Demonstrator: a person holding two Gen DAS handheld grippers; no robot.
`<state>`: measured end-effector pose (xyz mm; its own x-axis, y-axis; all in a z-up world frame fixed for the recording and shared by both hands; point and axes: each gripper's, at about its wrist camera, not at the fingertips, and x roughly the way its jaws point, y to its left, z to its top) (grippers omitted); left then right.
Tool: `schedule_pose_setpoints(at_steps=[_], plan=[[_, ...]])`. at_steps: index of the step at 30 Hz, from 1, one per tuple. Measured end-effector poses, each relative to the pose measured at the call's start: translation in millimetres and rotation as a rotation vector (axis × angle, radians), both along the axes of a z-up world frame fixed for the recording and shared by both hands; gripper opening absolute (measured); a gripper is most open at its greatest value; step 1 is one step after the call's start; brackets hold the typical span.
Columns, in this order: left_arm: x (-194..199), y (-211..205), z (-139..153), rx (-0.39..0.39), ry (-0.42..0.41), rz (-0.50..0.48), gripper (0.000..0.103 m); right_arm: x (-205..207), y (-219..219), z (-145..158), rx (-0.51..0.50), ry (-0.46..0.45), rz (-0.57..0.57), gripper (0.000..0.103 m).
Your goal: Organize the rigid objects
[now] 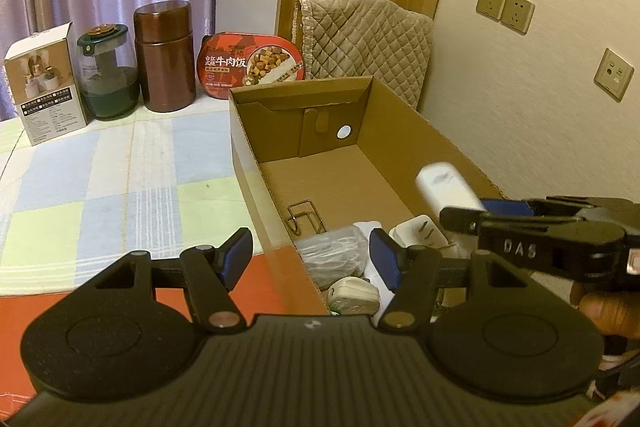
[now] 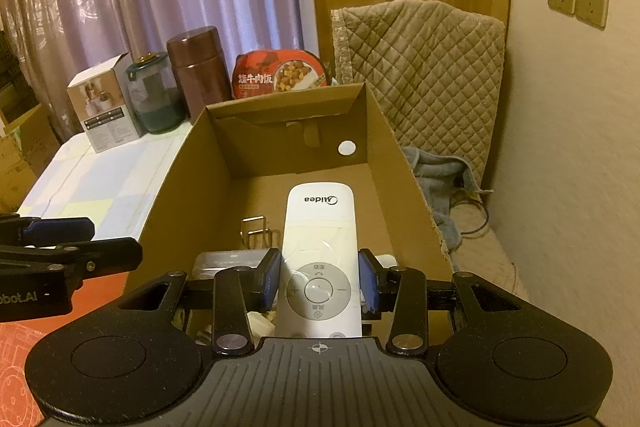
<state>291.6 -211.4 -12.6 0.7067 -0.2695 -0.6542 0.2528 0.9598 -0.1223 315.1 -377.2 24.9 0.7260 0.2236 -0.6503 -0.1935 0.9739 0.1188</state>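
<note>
An open cardboard box (image 1: 256, 151) stands on the checked tablecloth; it also shows in the right wrist view (image 2: 176, 195). My right gripper (image 2: 319, 279) is shut on a white Midea remote (image 2: 316, 239) and holds it over the box's near end; in the left wrist view the remote (image 1: 444, 191) sticks out from that gripper (image 1: 476, 213). My left gripper (image 1: 310, 259) is open and empty, astride the box's near left wall. In the box lie a wire clip (image 1: 306, 217), a bag of white cable (image 1: 334, 255) and white plug adapters (image 1: 420, 233).
At the table's back stand a white carton (image 1: 46, 83), a green-lidded glass jar (image 1: 106, 75), a brown canister (image 1: 164, 57) and a red meal box (image 1: 250, 65). A quilted chair back (image 1: 360, 39) is behind the box. A red surface (image 1: 276, 283) lies under my left gripper.
</note>
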Motion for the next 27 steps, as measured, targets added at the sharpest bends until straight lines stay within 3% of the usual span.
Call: schedule_pose_setpoints(at_steps=[3, 8, 17, 27], plan=[[-2.9, 3.5, 2.8, 0.009, -0.009, 0.009, 0.061, 0.8, -5.3, 3.0, 0.021, -0.008, -0.018, 0.039], [-17.1, 8.5, 10.7, 0.022, -0.04, 0.028, 0.081, -13.0, -22.0, 15.3, 0.064, -0.031, -0.075, 0.055], [-70.5, 14.1, 27.1, 0.029, -0.058, 0.068, 0.1, -70.2, -51.2, 41.9, 0.113, -0.026, -0.149, 0.069], [-139.0, 16.3, 49.6, 0.022, -0.038, 0.156, 0.101, -143.5, -56.6, 65.6, 0.104, 0.023, -0.156, 0.077]])
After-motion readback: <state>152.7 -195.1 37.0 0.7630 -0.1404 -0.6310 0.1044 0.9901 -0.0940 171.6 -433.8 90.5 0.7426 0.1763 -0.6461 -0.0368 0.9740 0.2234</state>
